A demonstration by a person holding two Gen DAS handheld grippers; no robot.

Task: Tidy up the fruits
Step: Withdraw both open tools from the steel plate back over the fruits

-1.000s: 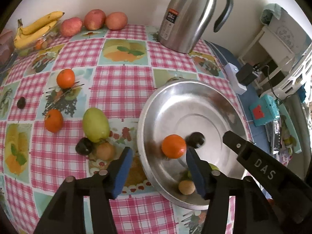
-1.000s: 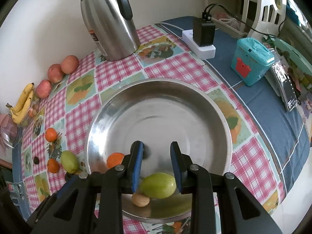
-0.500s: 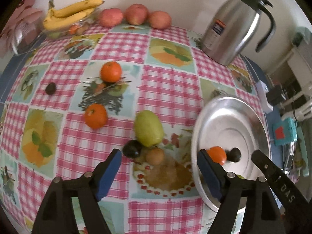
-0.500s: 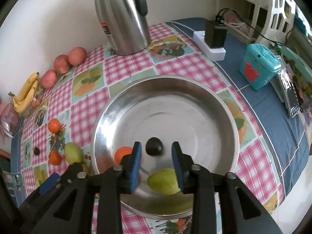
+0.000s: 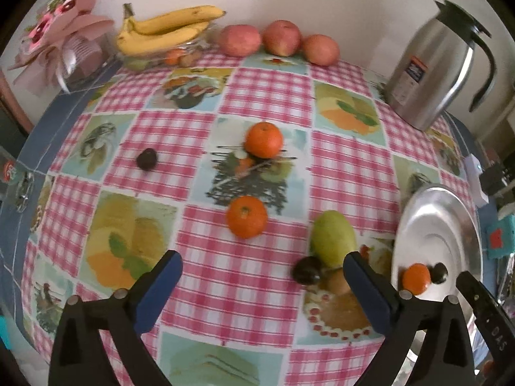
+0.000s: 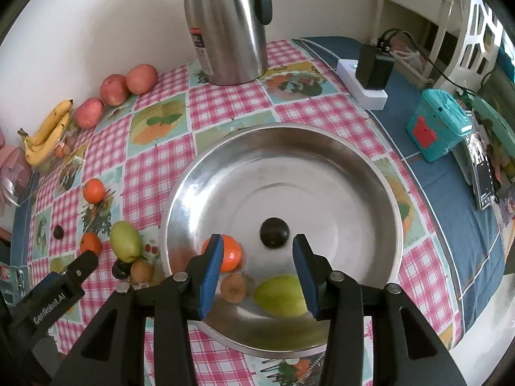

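While the left claw (image 5: 262, 284) has just been opening wide over the worktop (image 5: 267, 96), empty, the right claw (image 6: 257, 270) has been opening partway above the bowl (image 6: 322, 148), gripping nothing.

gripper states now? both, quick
Left gripper: open wide, jaws just opening, nothing between them.
Right gripper: open, jaws just opening, nothing held, over the steel bowl.

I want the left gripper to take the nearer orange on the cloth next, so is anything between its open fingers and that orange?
Nothing visible is. The left gripper, jaws just opened wide and empty, hovers over bare tablecloth, with the nearer orange straight ahead. The green mango and dark fruit lie off to the side.
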